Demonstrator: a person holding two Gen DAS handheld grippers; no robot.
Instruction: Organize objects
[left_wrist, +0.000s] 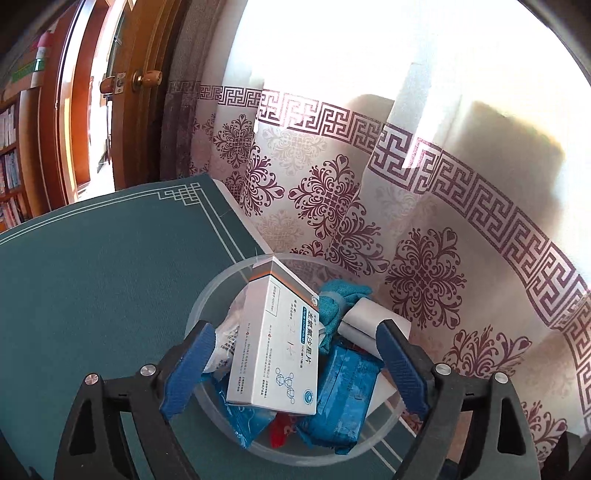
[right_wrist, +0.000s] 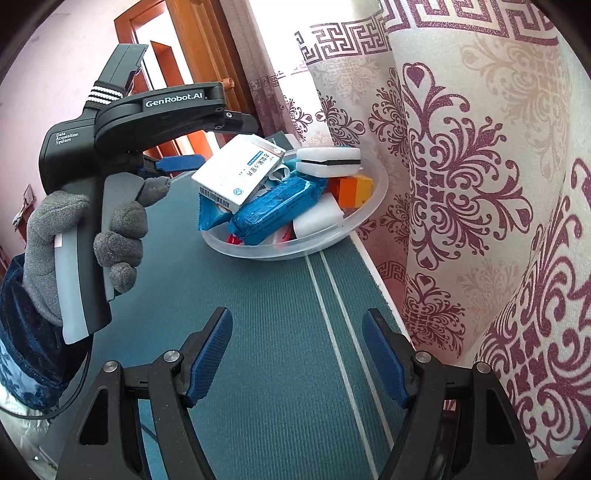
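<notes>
Left wrist view, box: a white cardboard medicine box (left_wrist: 275, 343) with an orange and grey end band and blue printed characters lies tilted atop the pile, at lower centre of the frame.
Left wrist view, claw: the left gripper (left_wrist: 291, 363) stands spread wide, its ribbed blue pads either side of the box and clear of it.
Left wrist view, bowl: a round translucent plastic bowl (left_wrist: 207, 295) holds the box, crinkled blue foil packets (left_wrist: 341, 402), a teal woven cloth (left_wrist: 338, 301), a white block (left_wrist: 364, 319) and a red wrapper (left_wrist: 282, 430).
Left wrist view, surface: the bowl rests on a ribbed dark green mat (left_wrist: 99, 280) with white border lines, beside a cream curtain (left_wrist: 424, 229) printed in maroon.
Right wrist view, bowl: the bowl (right_wrist: 373, 206) sits at upper centre, by the mat's (right_wrist: 258, 295) edge against the curtain (right_wrist: 480, 184).
Right wrist view, contents: the medicine box (right_wrist: 238, 171) tops the heap beside a white sponge with a black stripe (right_wrist: 328, 160), an orange block (right_wrist: 351, 190) and a blue packet (right_wrist: 275, 210).
Right wrist view, hand: a grey knit-gloved hand (right_wrist: 81, 240) holds the left gripper's black handle at left.
Right wrist view, claw: the right gripper (right_wrist: 297, 354) is spread with nothing between its blue pads, low over the mat.
</notes>
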